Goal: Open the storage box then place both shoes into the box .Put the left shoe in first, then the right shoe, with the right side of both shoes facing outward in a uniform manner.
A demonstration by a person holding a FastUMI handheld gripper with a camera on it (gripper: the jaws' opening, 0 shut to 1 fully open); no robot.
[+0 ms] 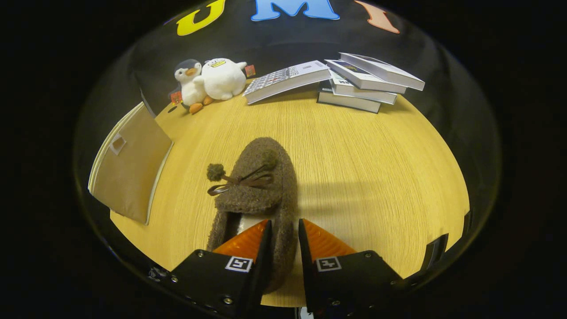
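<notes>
A brown fuzzy shoe (259, 186) with a ribbon bow and two pompoms lies on the wooden table (376, 177), its toe pointing away from me. My gripper (284, 223) is at the shoe's heel end. The left orange finger (246, 243) reaches into the shoe's opening and the right finger (321, 243) is outside it, so both press on the shoe's right side wall. The beige fabric storage box (128, 164) stands off to the left of the shoe, its flat face with a small pull tab turned toward me.
Two plush toys, a penguin and a white duck (208, 82), sit at the table's far left. A leaning book (288, 79) and a stack of books (367, 84) lie along the far edge. Bare table spreads to the right of the shoe.
</notes>
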